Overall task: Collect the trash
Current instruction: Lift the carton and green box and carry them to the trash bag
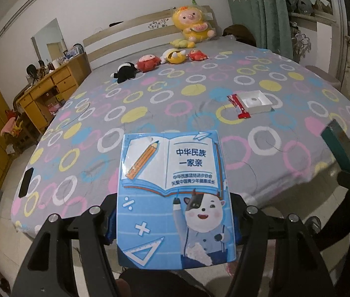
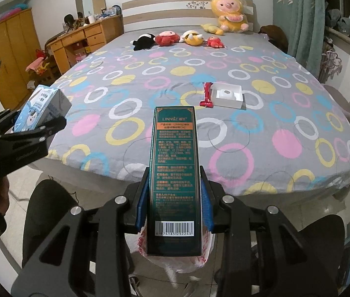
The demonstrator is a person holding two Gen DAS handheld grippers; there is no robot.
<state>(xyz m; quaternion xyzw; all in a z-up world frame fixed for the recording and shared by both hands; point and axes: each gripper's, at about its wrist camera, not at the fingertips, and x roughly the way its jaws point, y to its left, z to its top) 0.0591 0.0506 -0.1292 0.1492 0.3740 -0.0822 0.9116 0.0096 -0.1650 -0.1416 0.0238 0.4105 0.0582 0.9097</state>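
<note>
My left gripper (image 1: pixel 173 219) is shut on a blue cartoon milk carton (image 1: pixel 175 198), held off the foot of the bed; the carton also shows in the right wrist view (image 2: pixel 39 109). My right gripper (image 2: pixel 173 198) is shut on a tall dark green box (image 2: pixel 175 173), held over a white plastic bag (image 2: pixel 175 259) with red print below it. The green box's end shows at the right in the left wrist view (image 1: pixel 340 146). On the bed lie a red wrapper (image 1: pixel 238 106) (image 2: pixel 207 95) and an open white box (image 1: pixel 255 101) (image 2: pixel 227 95), side by side.
The bed (image 2: pixel 175 74) has a grey cover with coloured rings. Several plush toys (image 2: pixel 175 37) sit near the headboard. A black phone (image 1: pixel 25 182) lies at the bed's left edge. A wooden desk (image 2: pixel 81 39) and wardrobe (image 2: pixel 9 57) stand left; curtains (image 2: pixel 303 12) hang right.
</note>
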